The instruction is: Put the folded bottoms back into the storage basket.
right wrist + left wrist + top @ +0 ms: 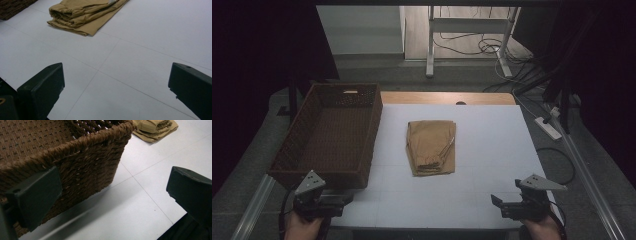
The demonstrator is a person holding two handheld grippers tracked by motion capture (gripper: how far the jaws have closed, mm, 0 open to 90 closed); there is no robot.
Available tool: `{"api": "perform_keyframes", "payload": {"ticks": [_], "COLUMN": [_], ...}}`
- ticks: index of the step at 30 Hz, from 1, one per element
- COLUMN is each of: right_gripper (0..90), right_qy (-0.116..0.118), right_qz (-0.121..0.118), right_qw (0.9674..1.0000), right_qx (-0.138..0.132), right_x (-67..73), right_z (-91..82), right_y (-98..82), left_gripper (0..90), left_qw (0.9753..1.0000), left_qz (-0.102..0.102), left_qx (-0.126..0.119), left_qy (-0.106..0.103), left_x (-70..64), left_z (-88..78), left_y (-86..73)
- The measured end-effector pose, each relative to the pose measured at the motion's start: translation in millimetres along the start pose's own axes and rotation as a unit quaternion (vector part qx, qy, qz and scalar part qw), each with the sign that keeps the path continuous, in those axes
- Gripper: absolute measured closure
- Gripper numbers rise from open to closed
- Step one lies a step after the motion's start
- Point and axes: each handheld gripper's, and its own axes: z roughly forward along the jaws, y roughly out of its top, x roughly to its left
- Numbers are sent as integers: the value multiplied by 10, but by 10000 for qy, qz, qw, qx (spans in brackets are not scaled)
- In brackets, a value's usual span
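Note:
A folded tan garment [431, 146] lies in the middle of the white table [492, 150]. A brown woven basket [332, 132] stands at the table's left, with nothing inside it. My left gripper [343, 201] rests near the front left corner, just in front of the basket's near wall [85, 167], jaws wide apart and nothing between them. My right gripper [498, 205] sits at the front right edge, open over bare table. In the right gripper view the garment [82, 15] lies ahead, well beyond the jaws. The garment's edge [155, 128] also peeks past the basket's corner.
The table's wooden back strip [447, 97] runs behind the white surface. Beyond it stand a white desk frame [472, 30] and loose cables [492, 47] on the floor. A power strip [548, 127] lies on the floor at the right.

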Motion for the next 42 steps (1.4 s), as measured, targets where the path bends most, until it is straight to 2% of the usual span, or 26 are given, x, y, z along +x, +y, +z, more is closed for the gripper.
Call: {"api": "perform_keyframes", "payload": {"ticks": [7,12,18,29,35,42], "right_gripper": [14,14,15,15,15,15], "right_qy": [82,93,108,120,129,133], "right_qz": [4,3,19,0,-2,-8], "right_qw": [10000,10000,9999,9999,9999,9999], "right_qx": [8,5,8,17,47,76], "right_x": [-7,-7,-11,-9,-8,-9], "right_z": [4,5,2,7,13,18], "right_y": [2,1,1,1,3,6], "left_gripper": [0,0,0,0,0,0], "left_qw": [10000,9999,9998,9995,9988,9971], "left_qz": [-32,-41,172,257,394,487], "left_qx": [-2,3,-28,-138,-140,-112], "left_qy": [-17,-135,-130,-158,-237,-569], "left_x": [8,3,-41,-101,-171,-260], "left_z": [-2,-1,4,-12,8,79], "left_y": [-2,4,22,49,76,104]}}
